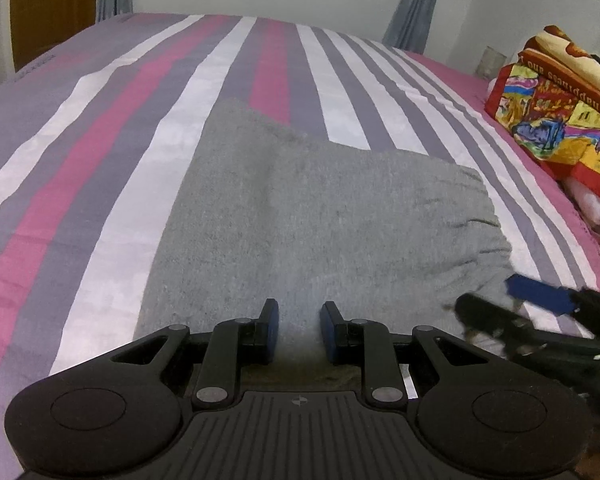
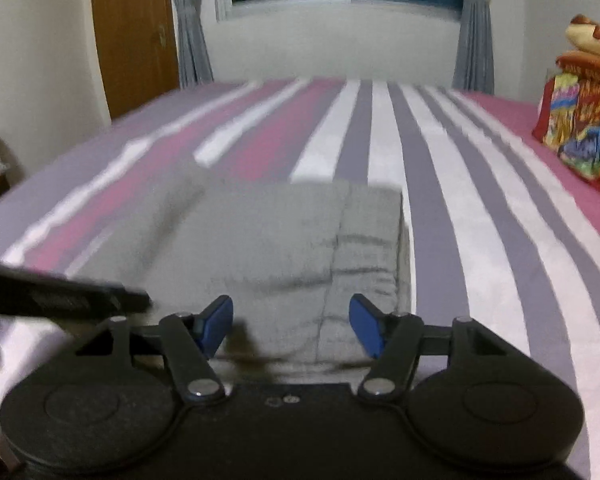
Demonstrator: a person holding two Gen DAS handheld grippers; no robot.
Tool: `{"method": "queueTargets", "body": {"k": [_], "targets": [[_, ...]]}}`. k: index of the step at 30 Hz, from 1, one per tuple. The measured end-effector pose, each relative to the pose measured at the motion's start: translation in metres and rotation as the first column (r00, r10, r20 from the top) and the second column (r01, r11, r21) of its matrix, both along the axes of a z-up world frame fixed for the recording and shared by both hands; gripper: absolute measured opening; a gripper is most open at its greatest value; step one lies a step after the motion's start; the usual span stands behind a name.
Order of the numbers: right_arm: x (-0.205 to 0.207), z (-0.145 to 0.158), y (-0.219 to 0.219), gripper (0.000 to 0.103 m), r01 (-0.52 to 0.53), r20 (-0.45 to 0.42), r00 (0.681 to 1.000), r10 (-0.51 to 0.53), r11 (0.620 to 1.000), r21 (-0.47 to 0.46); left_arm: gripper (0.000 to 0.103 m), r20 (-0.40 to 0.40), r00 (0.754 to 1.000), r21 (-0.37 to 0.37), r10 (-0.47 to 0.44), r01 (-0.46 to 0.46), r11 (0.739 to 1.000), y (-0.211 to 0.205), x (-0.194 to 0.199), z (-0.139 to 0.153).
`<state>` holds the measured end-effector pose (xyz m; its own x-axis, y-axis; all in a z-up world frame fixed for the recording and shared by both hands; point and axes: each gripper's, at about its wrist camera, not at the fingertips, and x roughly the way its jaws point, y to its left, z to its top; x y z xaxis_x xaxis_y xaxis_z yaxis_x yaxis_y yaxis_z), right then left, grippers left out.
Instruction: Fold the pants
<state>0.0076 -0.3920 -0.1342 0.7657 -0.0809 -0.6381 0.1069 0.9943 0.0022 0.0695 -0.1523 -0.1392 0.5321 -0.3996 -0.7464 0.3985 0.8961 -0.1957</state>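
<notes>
With pants (image 1: 320, 216) folded on bed (image 1: 100, 152), both tools hover w/ jaws apart.

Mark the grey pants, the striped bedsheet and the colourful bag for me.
grey pants (image 1: 312, 220), left wrist view, middle of the folded fabric.
striped bedsheet (image 1: 112, 128), left wrist view, pink stripe left of the pants.
colourful bag (image 1: 548, 120), left wrist view, printed side.

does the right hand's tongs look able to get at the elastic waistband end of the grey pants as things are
Probably yes. The right tongs stand open just short of the grey pants, with the gathered waistband directly ahead; nothing lies on it, and the left tongs sit off to the side.
</notes>
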Motion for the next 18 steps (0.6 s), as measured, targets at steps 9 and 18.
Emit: {"method": "queueTargets", "body": {"k": [9, 18], "targets": [[-0.010, 0.008, 0.001, 0.069, 0.016, 0.018, 1.000, -0.017, 0.999, 0.050, 0.024, 0.024, 0.999, -0.010, 0.039, -0.039, 0.999, 0.013, -0.009, 0.010], [-0.012, 0.013, -0.029, 0.072, 0.062, -0.009, 0.998, -0.062, 0.977, 0.202, 0.040, 0.014, 0.997, -0.030, 0.082, -0.081, 0.996, 0.041, 0.004, 0.011]]}}
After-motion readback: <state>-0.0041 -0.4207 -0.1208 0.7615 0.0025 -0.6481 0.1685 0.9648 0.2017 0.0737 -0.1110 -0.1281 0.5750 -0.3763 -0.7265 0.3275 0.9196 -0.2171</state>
